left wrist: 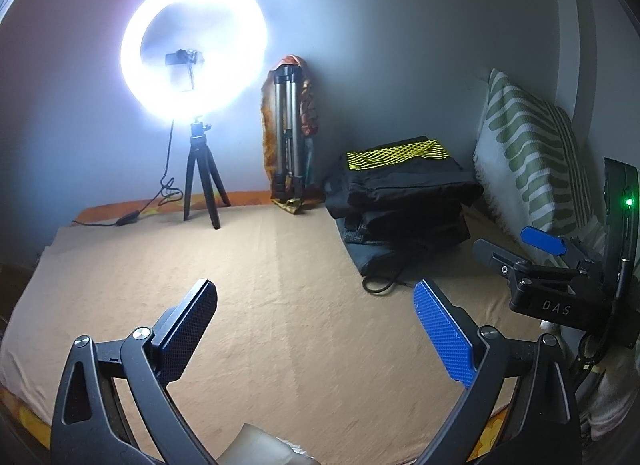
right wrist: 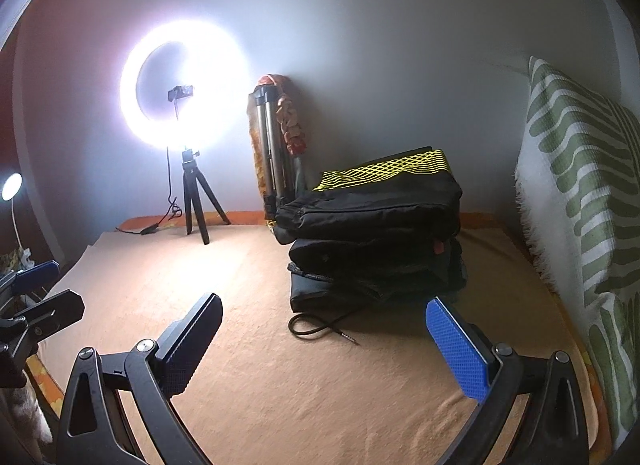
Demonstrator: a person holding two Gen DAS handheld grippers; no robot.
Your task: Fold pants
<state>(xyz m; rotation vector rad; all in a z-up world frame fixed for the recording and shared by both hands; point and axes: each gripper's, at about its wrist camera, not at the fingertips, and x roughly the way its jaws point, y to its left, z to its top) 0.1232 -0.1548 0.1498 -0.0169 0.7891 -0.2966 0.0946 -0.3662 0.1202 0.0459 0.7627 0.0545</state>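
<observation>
A: Where are the pants?

B: A stack of dark folded pants (right wrist: 376,241) sits at the far right of the bed (right wrist: 248,329), near a striped pillow (right wrist: 580,193). The top pair shows a yellow mesh band. A black cord (right wrist: 320,329) trails from under the stack.

A: And the grippers?

B: Left gripper (left wrist: 316,333) and right gripper (right wrist: 336,345) both hover over bare sheet, jaws spread, holding nothing.

A: Best approach?

B: Probably pinch only the top pair's near edge, lift clear, avoid the cord, and spread it flat on the open sheet. A ring light (right wrist: 184,85) glares behind.

bed, tan sheet (left wrist: 280,305) | folded pants stack (right wrist: 376,241) | ring-light tripod (left wrist: 200,189) | pillow (right wrist: 584,201)
</observation>
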